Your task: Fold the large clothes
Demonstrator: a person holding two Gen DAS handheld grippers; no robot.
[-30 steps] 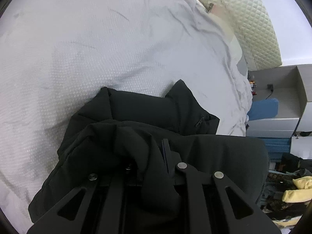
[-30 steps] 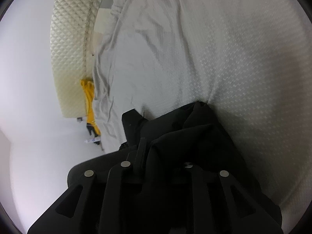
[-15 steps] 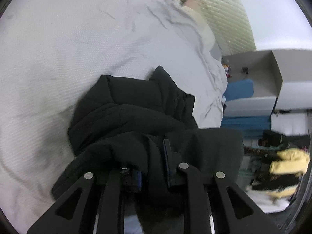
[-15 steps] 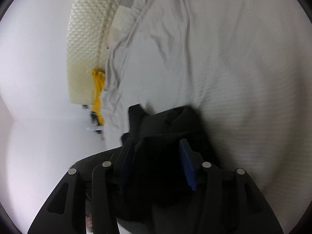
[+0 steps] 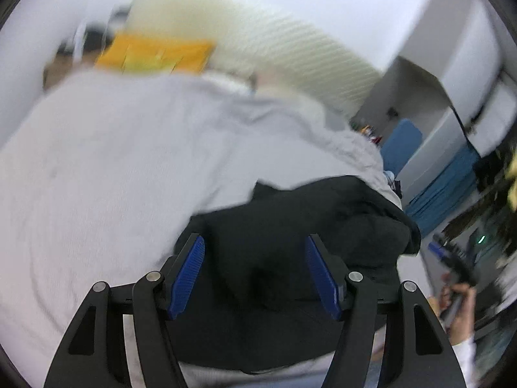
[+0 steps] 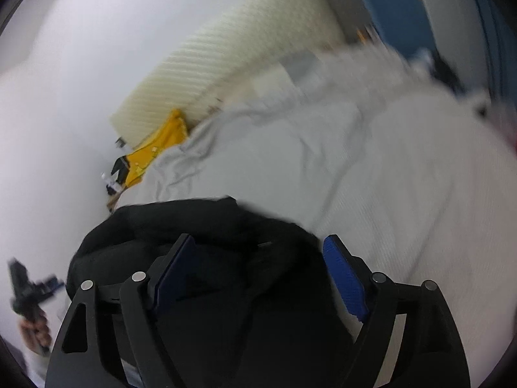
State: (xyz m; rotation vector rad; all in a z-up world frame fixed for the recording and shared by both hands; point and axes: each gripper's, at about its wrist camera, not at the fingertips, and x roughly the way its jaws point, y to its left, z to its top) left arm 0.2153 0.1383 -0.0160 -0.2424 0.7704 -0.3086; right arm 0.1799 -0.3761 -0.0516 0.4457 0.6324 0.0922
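Observation:
A black padded jacket (image 5: 290, 226) lies bunched on the near edge of a bed with a light grey sheet (image 5: 129, 161). My left gripper (image 5: 255, 268) is open, its blue pads (image 5: 189, 271) spread wide over the jacket, gripping nothing. In the right wrist view the same jacket (image 6: 200, 226) lies below my right gripper (image 6: 258, 271), which is also open with blue pads (image 6: 344, 278) apart. The other gripper shows in a hand at the right edge of the left view (image 5: 452, 271) and at the left edge of the right view (image 6: 26, 294). Both views are motion-blurred.
A cream quilted headboard (image 5: 290, 42) stands at the far end of the bed. A yellow item (image 6: 155, 152) lies beside the bed by the headboard. White shelving (image 5: 452, 113) and blue boxes (image 5: 400, 142) stand to the right, with clutter on the floor.
Both grippers have opened and let go of the jacket. Both have pulled back and tilted up, so the headboard and room now show. The jacket rests on the bed.

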